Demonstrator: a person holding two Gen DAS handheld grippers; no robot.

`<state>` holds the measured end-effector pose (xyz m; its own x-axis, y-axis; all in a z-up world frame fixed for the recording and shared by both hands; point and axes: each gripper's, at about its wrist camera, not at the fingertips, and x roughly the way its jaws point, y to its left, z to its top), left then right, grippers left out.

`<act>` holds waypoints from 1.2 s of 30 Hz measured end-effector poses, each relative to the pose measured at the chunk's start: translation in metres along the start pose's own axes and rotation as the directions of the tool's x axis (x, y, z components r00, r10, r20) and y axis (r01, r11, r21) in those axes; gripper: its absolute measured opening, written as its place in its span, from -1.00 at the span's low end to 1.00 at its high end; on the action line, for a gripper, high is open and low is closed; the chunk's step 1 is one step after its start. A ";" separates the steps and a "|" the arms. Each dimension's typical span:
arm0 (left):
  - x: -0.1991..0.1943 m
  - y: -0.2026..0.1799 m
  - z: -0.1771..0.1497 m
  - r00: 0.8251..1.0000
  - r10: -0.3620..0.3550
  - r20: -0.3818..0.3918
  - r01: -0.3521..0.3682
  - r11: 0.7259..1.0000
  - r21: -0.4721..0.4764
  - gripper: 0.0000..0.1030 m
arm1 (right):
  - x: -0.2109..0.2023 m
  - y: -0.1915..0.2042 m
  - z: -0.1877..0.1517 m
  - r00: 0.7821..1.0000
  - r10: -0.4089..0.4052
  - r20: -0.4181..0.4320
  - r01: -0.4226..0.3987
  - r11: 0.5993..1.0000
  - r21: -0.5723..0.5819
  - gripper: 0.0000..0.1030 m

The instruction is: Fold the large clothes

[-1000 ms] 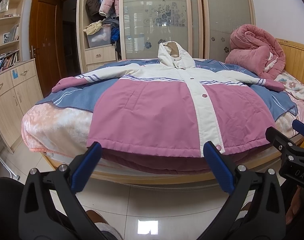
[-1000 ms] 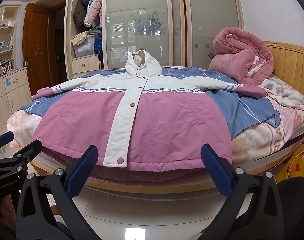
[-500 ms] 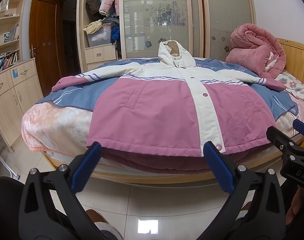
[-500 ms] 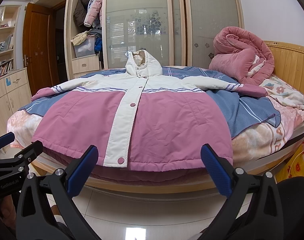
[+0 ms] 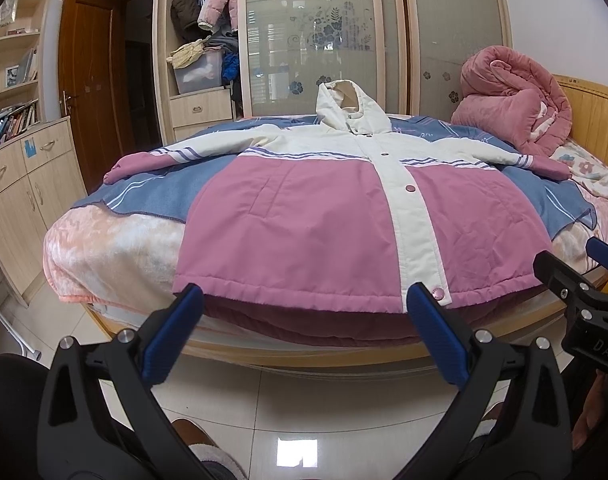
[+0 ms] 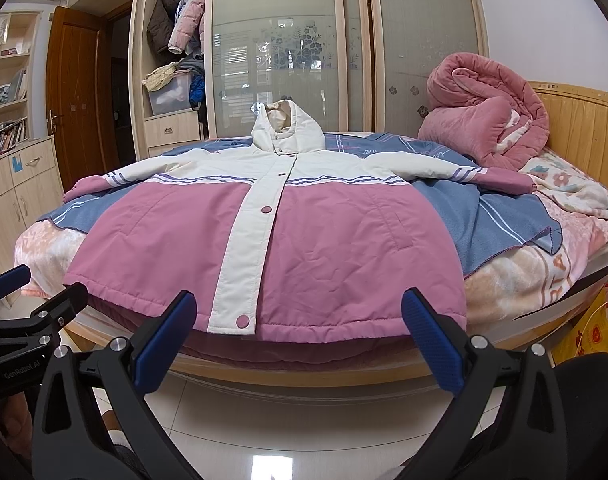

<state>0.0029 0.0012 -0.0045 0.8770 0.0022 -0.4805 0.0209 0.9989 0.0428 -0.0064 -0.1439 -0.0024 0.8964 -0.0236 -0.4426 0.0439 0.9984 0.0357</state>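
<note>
A pink and cream hooded jacket (image 5: 304, 224) (image 6: 328, 240) lies flat, front up and buttoned, on the bed, sleeves spread to both sides, hem hanging over the near edge. My left gripper (image 5: 304, 304) is open just short of the hem, nothing between its blue pads. My right gripper (image 6: 297, 308) hangs open before the hem too, holding nothing. Each view catches the other gripper at its side edge: the right one (image 5: 584, 292) and the left one (image 6: 27, 312).
A blue striped blanket (image 6: 484, 208) lies under the jacket on the bed (image 5: 304, 354). A rolled pink quilt (image 5: 512, 100) sits by the wooden headboard (image 6: 584, 120) at right. Wardrobe (image 5: 316, 32), drawers (image 5: 23, 184) and door behind and left. Yellow bag (image 6: 592, 332) on the tiled floor.
Both grippers have drifted very slightly; the jacket has not moved.
</note>
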 end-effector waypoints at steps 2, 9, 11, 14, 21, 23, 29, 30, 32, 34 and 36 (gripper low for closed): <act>0.000 0.000 0.000 1.000 0.001 0.000 -0.001 1.000 0.002 0.96 | 0.000 0.000 0.000 1.000 0.001 -0.001 -0.001 1.000 0.000 0.97; 0.000 0.000 0.000 1.000 0.000 0.000 0.000 1.000 0.000 0.96 | 0.000 0.000 0.000 1.000 0.002 -0.002 -0.002 1.000 0.001 0.97; 0.000 0.000 0.000 1.000 0.001 0.000 -0.001 1.000 0.001 0.96 | 0.000 0.001 0.000 1.000 0.003 -0.001 -0.003 1.000 0.001 0.97; 0.000 0.000 0.000 1.000 0.001 0.000 -0.001 1.000 0.000 0.96 | 0.000 0.001 0.000 1.000 0.003 -0.003 -0.003 1.000 0.002 0.97; 0.000 0.000 0.000 1.000 0.001 -0.001 -0.001 1.000 0.002 0.96 | 0.000 0.002 0.000 1.000 0.004 -0.001 -0.004 1.000 0.002 0.97; 0.000 0.000 0.000 1.000 0.001 0.000 -0.001 1.000 0.002 0.96 | 0.000 0.002 0.000 1.000 0.004 -0.002 -0.004 1.000 0.003 0.97; 0.000 0.000 0.000 1.000 0.001 -0.002 -0.001 1.000 0.002 0.96 | 0.000 0.001 0.000 1.000 0.004 -0.001 -0.004 1.000 0.002 0.97; 0.000 0.000 0.000 1.000 0.001 -0.001 -0.001 1.000 0.001 0.96 | 0.000 0.002 0.000 1.000 0.005 -0.002 -0.005 1.000 0.002 0.97; 0.000 0.000 0.000 1.000 0.001 -0.001 -0.001 1.000 0.002 0.96 | 0.000 0.001 0.000 1.000 0.004 -0.002 -0.004 1.000 0.002 0.97; 0.000 0.000 0.000 1.000 0.000 -0.002 0.000 1.000 0.002 0.96 | 0.001 0.002 0.000 1.000 0.006 -0.003 -0.006 1.000 0.002 0.97; 0.000 0.000 0.000 1.000 -0.001 -0.001 0.001 1.000 0.003 0.96 | 0.001 0.003 0.000 1.000 0.007 -0.003 -0.007 1.000 0.002 0.97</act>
<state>0.0029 0.0007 -0.0045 0.8765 0.0016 -0.4813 0.0228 0.9987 0.0450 -0.0055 -0.1412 -0.0023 0.8951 -0.0165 -0.4455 0.0384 0.9984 0.0403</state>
